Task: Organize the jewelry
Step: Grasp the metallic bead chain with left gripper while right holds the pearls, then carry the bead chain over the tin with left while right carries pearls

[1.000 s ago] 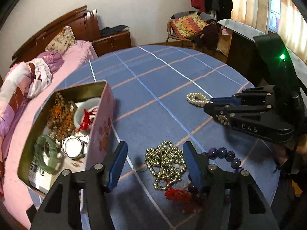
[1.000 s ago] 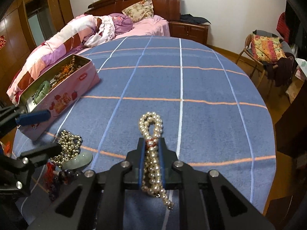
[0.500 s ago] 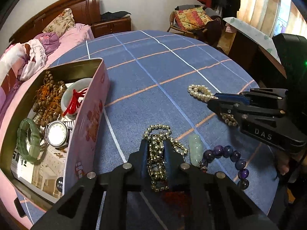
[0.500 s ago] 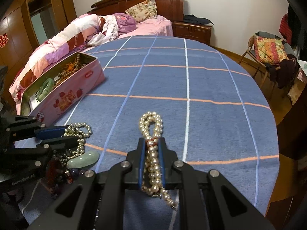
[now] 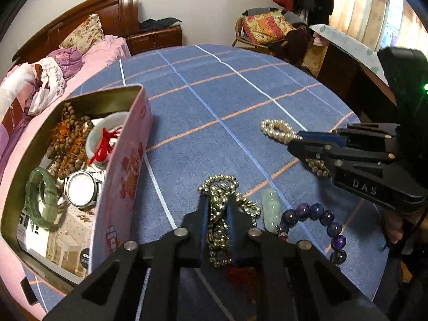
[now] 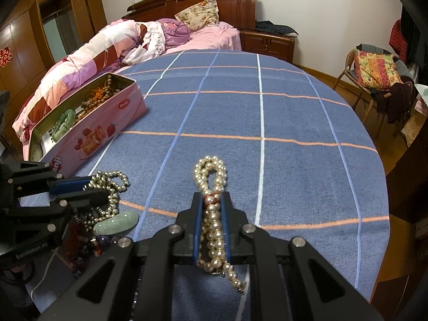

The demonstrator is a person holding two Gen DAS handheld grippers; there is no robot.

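Observation:
My left gripper (image 5: 217, 215) is shut on a gold bead necklace (image 5: 220, 187) lying on the blue checked tablecloth. My right gripper (image 6: 210, 211) is shut on a pearl necklace (image 6: 211, 171), whose loop sticks out past the fingertips; it also shows in the left wrist view (image 5: 276, 129). A pink open tin (image 5: 123, 165) stands at the left, holding brown beads (image 5: 67, 139), a green bangle (image 5: 40, 198), a watch (image 5: 80, 188) and a white bangle with red thread (image 5: 103, 136). A pale jade pendant (image 5: 270, 208) and a purple bead bracelet (image 5: 321, 220) lie right of the left gripper.
The round table's blue cloth (image 6: 240, 112) stretches far ahead. A bed with pink bedding (image 6: 107, 45) lies behind the tin. A chair with a patterned cushion (image 6: 374, 67) stands at the right. A dark desk (image 5: 347, 75) is beyond the table's right edge.
My left gripper went from open around the gold bead necklace to shut on it. My right gripper kept its hold on the pearl necklace and barely moved.

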